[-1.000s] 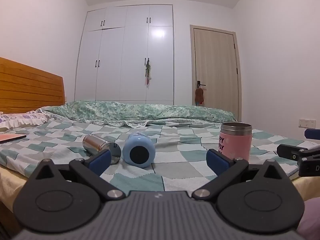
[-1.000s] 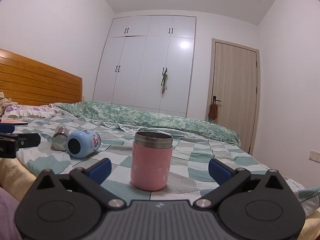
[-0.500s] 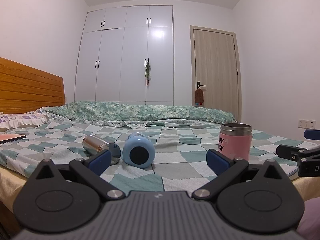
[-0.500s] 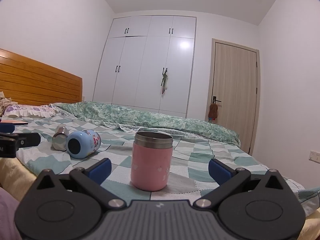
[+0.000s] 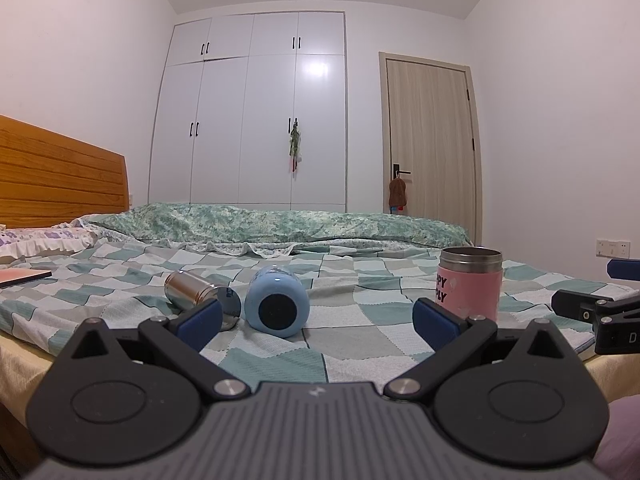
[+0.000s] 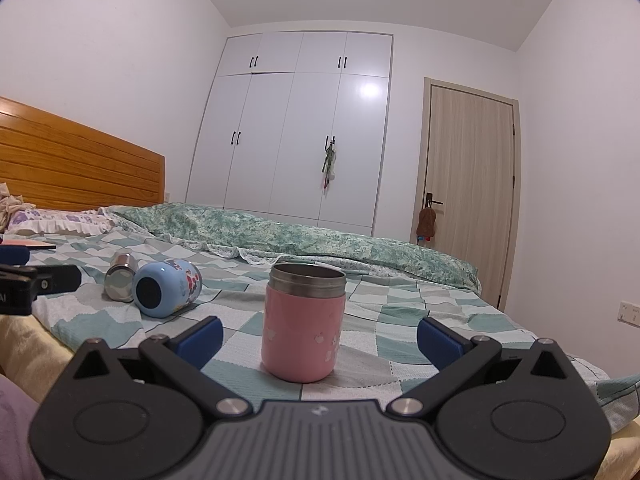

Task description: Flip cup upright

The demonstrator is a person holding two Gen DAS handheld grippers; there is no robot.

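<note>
A blue cup (image 5: pixel 277 301) lies on its side on the checked bedspread, its base toward me; it also shows in the right wrist view (image 6: pixel 166 288). A steel cup (image 5: pixel 196 290) lies on its side just left of it, also in the right wrist view (image 6: pixel 120 276). A pink cup (image 5: pixel 469 285) with a steel rim stands upright at the right, and close ahead in the right wrist view (image 6: pixel 303 322). My left gripper (image 5: pixel 318 320) is open and empty, short of the blue cup. My right gripper (image 6: pixel 319 336) is open, in front of the pink cup.
The bed (image 5: pixel 360 332) has a wooden headboard (image 5: pixel 60 176) at the left and a rolled green quilt (image 5: pixel 280 228) along the far side. A flat pink item (image 5: pixel 22 276) lies at the left. A white wardrobe (image 5: pixel 256 112) and a door (image 5: pixel 430 148) stand behind.
</note>
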